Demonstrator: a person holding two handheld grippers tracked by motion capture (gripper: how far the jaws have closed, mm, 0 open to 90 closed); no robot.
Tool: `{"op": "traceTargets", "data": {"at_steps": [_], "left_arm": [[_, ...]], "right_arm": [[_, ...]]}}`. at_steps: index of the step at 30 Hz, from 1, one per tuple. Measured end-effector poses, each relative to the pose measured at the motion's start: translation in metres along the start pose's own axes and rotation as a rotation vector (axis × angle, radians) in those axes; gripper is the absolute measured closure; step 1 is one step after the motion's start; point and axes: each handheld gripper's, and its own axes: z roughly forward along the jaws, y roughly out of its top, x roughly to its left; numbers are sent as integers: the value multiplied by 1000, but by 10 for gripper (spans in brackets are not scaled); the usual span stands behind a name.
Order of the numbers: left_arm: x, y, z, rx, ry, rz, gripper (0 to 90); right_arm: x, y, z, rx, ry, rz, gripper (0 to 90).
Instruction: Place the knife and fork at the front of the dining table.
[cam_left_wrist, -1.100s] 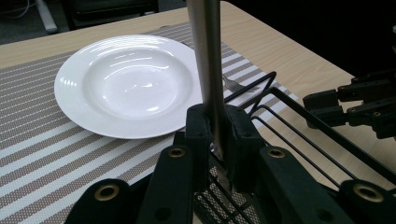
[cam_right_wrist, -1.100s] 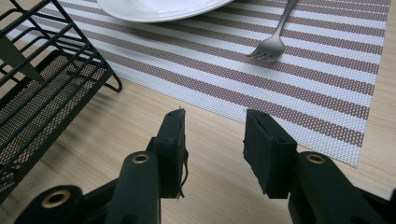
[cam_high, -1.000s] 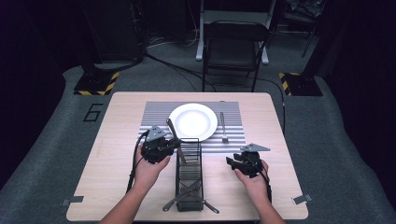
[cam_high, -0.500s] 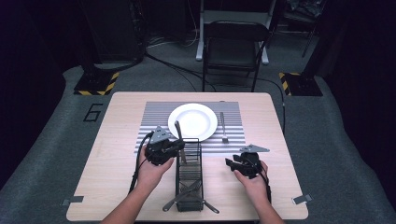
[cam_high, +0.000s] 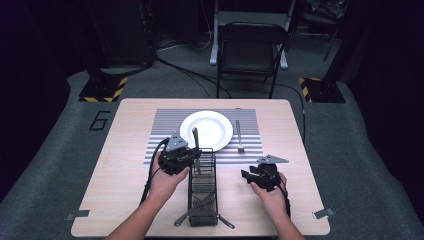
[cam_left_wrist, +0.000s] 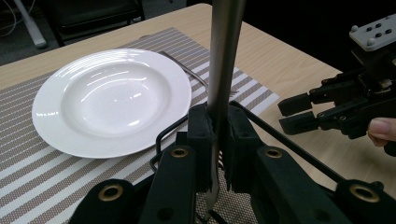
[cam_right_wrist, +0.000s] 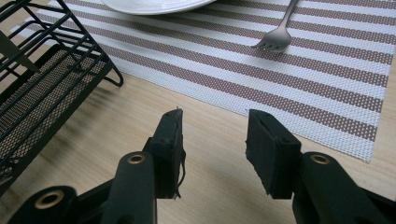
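My left gripper (cam_high: 192, 157) (cam_left_wrist: 217, 135) is shut on a metal utensil (cam_high: 195, 140) (cam_left_wrist: 224, 56), probably a knife. It stands nearly upright, handle up, with its lower end dipping into the far end of the black wire rack (cam_high: 202, 190) (cam_left_wrist: 280, 140). My right gripper (cam_high: 247, 176) (cam_right_wrist: 212, 135) hovers low over bare wood to the right of the rack (cam_right_wrist: 42, 88), open with nothing between its pads. It also appears in the left gripper view (cam_left_wrist: 299, 114). A white plate (cam_high: 206, 129) (cam_left_wrist: 112, 98) sits on the striped placemat (cam_high: 165, 135) (cam_right_wrist: 327, 70), with a fork (cam_high: 239, 136) (cam_right_wrist: 275, 37) to its right.
More cutlery (cam_high: 200, 207) lies across the near end of the rack, sticking out on both sides. A folding chair (cam_high: 250, 50) stands beyond the table's far edge. Bare wood lies left of my left hand and right of my right hand.
My left gripper has shifted slightly right with the utensil, bringing it from beside the rack to over the rack's far end and more upright. The right gripper has kept still.
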Motion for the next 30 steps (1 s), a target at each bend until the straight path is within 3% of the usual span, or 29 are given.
{"op": "traceTargets", "data": {"at_steps": [18, 30], "left_arm": [[-4, 17, -12, -21, 6, 12, 825], [-9, 33, -25, -9, 8, 28, 825]], "right_arm": [[-2, 0, 0, -7, 0, 16, 561], [-2, -1, 0, -4, 0, 16, 560]]}}
